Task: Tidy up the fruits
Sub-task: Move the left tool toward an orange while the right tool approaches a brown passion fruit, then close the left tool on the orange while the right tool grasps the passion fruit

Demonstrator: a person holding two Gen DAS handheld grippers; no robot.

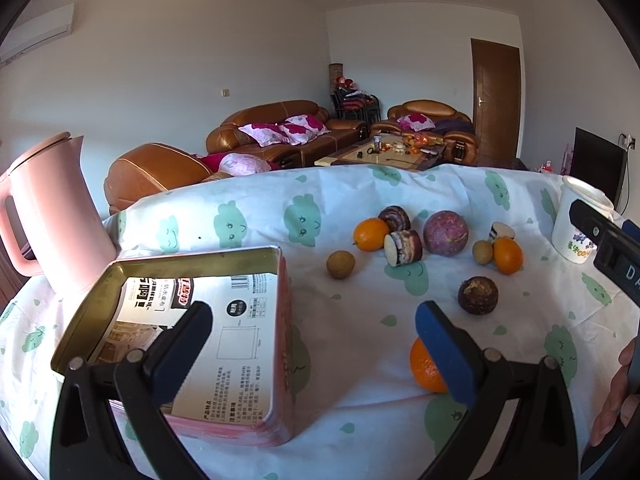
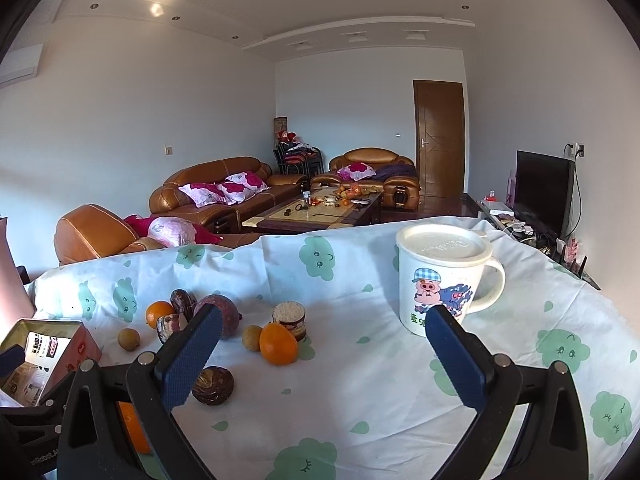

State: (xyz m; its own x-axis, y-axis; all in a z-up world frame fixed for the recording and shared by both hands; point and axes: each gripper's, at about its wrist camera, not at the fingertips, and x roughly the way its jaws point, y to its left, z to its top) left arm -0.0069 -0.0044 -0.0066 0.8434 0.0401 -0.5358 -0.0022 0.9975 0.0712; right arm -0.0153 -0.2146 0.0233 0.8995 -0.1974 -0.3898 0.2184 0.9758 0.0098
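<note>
Fruits lie scattered on a white cloth with green clouds. In the left wrist view: an orange partly behind my right finger, two more oranges, a purple round fruit, a dark brown fruit, a longan and cut dark pieces. An open tin box holding a printed packet stands at the left. My left gripper is open and empty above the cloth between tin and orange. My right gripper is open and empty, above the cloth right of the fruits.
A pink kettle stands behind the tin at far left. A white lidded mug with a pig picture stands at the right, just beyond my right gripper. The table's far edge drops off toward sofas and a coffee table.
</note>
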